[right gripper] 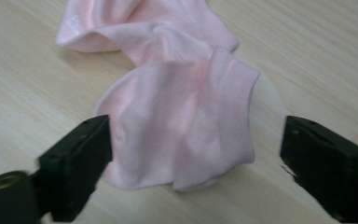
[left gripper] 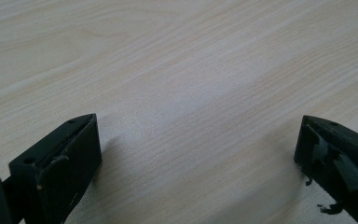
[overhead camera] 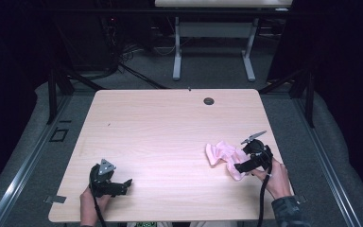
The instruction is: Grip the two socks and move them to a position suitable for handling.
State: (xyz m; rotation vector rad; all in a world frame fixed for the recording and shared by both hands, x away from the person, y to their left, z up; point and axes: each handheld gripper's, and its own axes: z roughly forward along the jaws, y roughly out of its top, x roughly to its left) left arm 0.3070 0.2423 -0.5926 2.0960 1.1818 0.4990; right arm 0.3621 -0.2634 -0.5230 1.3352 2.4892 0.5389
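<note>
A crumpled pink cloth [overhead camera: 221, 152] lies on the light wooden table [overhead camera: 170, 123] near its right front. My right gripper [overhead camera: 241, 156], held in a hand, sits at the cloth's right end with its jaws wide apart. In the right gripper view, a fold of the pink cloth [right gripper: 182, 130] lies between the jaws of the right gripper [right gripper: 196, 128]. The left jaw is at the fold's edge and the right jaw stands clear of it. My left gripper [overhead camera: 123, 185] rests at the table's front left. It is open over bare wood, with nothing between the jaws of the left gripper [left gripper: 198, 140].
A small round cable hole [overhead camera: 209, 100] sits near the table's far edge. Beyond the table stand the white legs of another desk [overhead camera: 212, 47], with cables on the grey floor. Dark frames flank the table on both sides.
</note>
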